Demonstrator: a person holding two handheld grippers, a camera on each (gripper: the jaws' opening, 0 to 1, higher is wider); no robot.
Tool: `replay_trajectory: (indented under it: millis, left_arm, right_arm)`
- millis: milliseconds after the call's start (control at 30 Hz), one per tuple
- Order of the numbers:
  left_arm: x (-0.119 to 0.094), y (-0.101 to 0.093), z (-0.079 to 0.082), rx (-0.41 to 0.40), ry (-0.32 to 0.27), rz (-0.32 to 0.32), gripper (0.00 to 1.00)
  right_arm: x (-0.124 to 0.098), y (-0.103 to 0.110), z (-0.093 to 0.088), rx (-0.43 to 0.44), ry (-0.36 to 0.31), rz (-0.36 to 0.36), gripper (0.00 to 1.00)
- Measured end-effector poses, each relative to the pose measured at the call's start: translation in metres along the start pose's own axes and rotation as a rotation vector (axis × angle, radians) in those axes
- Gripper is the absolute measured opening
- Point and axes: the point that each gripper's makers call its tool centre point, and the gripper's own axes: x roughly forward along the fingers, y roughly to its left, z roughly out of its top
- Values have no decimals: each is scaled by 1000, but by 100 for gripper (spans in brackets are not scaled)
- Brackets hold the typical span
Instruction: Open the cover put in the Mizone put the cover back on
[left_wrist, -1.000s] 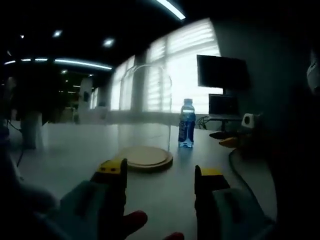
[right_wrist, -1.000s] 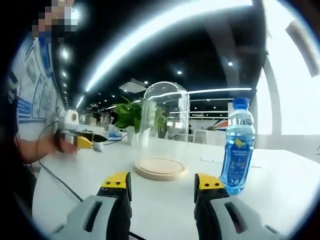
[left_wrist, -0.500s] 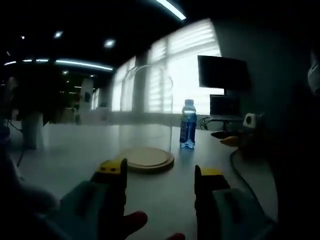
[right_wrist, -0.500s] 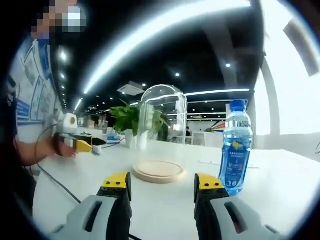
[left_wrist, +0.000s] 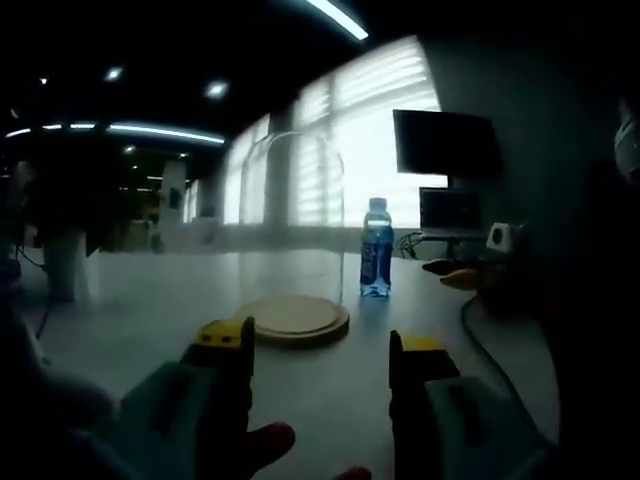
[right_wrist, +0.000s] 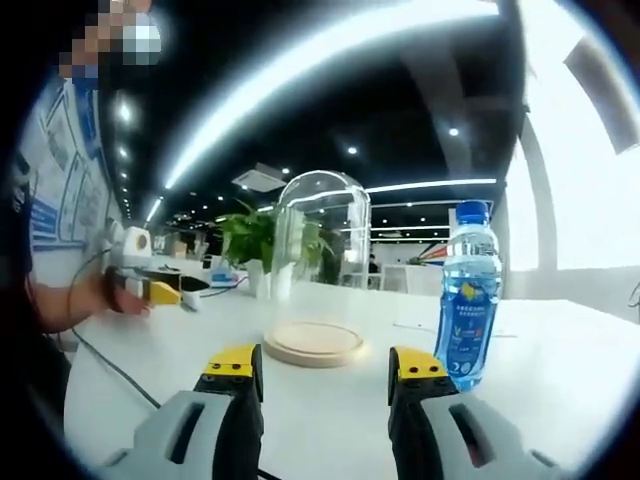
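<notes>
Standing on a pale, smooth desk (right_wrist: 560, 400) is a clear glass dome cover (right_wrist: 322, 255), tall and round-topped, seated on a flat round wooden base (right_wrist: 313, 342) with a light grain. Just beside the base, apart from it, stands the Mizone bottle (right_wrist: 467, 298), an upright plastic bottle of blue drink with a blue cap and a blue and yellow label. In the right gripper view the right gripper (right_wrist: 325, 372) has its yellow-tipped grey jaws spread and pinching nothing; the base and dome lie beyond and between the jaws, while the bottle rises just past the right-hand jaw. In the left gripper view the left gripper (left_wrist: 319, 343) is likewise spread apart and holds nothing, the wooden base (left_wrist: 291, 318) sitting just beyond its jaws, the dome (left_wrist: 292, 215) faint against bright window blinds, and the bottle (left_wrist: 376, 248) farther off, to the right of the base. The right gripper view adds a leafy green plant (right_wrist: 250, 238) behind the dome, and a person's hand (right_wrist: 105, 293) at the left desk edge holding the other gripper. The left gripper view, much darker, adds a black monitor (left_wrist: 444, 145) beyond the far desk edge and a dark cable (left_wrist: 510, 365) curving across the desk at right.
</notes>
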Motion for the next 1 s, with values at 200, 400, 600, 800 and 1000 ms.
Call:
replay_trajectory:
  millis: [200, 400, 600, 800, 1000]
  left_arm:
    - [0, -1, 0, -1, 1, 1, 46]
    - [1, -3, 0, -3, 4, -4, 46]
    - [2, -3, -2, -1, 12, -5, 46]
    - [0, 5, 2, -27, -17, -7, 41]
    - [3, 2, -4, -3, 4, -30, 38]
  right_arm:
    - [1, -2, -3, -3, 8, 2, 43]
    - [2, -8, -5, -5, 10, 2, 43]
    - [2, -9, -6, -6, 13, 7, 43]
    - [2, -3, -4, 5, 12, 7, 43]
    - [2, 3, -3, -1, 12, 17, 43]
